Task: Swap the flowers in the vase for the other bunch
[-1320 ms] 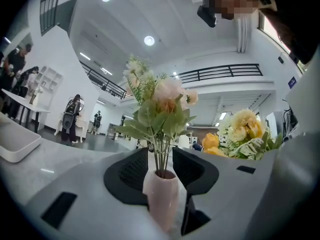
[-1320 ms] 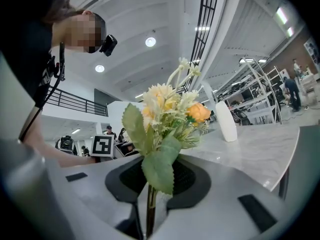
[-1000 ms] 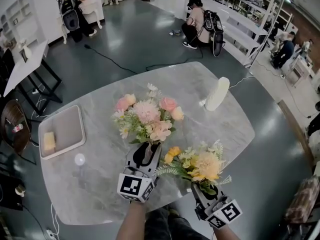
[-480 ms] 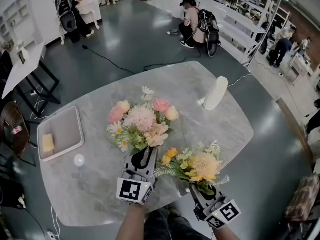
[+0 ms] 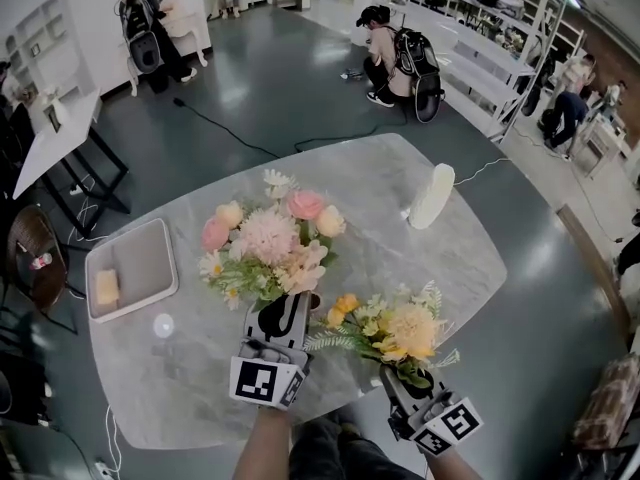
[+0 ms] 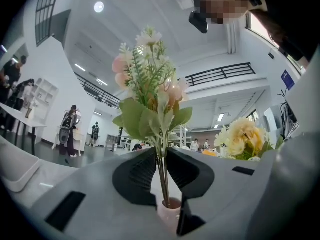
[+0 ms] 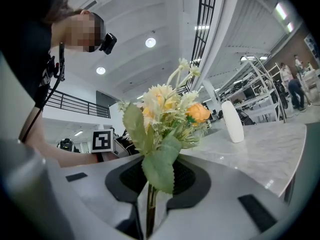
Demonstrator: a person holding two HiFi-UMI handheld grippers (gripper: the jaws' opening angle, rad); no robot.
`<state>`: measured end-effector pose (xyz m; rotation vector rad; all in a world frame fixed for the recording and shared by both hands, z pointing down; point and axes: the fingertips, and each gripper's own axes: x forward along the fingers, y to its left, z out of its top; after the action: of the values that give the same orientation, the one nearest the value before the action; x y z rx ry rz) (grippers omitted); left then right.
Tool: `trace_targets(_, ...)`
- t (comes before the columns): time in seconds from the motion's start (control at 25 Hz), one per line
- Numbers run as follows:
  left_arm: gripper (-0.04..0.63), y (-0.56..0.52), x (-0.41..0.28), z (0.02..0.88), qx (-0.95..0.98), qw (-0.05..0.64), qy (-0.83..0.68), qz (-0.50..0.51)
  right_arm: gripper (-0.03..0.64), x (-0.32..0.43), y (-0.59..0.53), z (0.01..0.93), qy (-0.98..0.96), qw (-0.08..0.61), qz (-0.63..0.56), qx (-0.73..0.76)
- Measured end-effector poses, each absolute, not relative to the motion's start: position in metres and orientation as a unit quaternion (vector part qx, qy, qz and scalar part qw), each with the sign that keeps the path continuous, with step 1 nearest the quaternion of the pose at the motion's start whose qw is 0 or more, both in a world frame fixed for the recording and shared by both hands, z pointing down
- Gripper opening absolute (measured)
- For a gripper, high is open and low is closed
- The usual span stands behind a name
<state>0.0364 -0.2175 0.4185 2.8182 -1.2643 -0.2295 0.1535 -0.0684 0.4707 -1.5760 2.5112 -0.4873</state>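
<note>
A pink and cream bunch (image 5: 265, 243) stands upright with my left gripper (image 5: 285, 306) shut on its stems; those jaws have just been closing. In the left gripper view the stems (image 6: 161, 176) run down between the dark pads into a small pale round mouth (image 6: 170, 207), perhaps a vase neck. My right gripper (image 5: 410, 373) is shut on the stems of a yellow and orange bunch (image 5: 395, 330), held near the table's front edge. The same bunch (image 7: 167, 114) rises from between the right gripper's (image 7: 149, 194) pads. A tall white vase (image 5: 432, 196) stands far right on the marble table (image 5: 400, 258).
A grey tray (image 5: 140, 253) holding a yellow block (image 5: 105, 288) lies at the table's left, with a small clear disc (image 5: 163, 325) beside it. A dark chair (image 5: 30, 253) and a white side table stand left. People crouch and sit on the floor beyond.
The left jaws closed on the pink bunch's stems, and bunch and gripper rose, shifting up and left in the head view. The right gripper with the yellow bunch stayed put.
</note>
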Motion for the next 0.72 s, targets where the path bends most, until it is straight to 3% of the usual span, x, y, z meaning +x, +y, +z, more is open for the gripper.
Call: trace_targets(0.72, 0.071, -0.217, 0.013, 0.373, 0.899, 0.021, -0.425, -0.103, 0.095, 0.151, -0.073, 0.443, 0.836, 0.088, -0.157, -0.519)
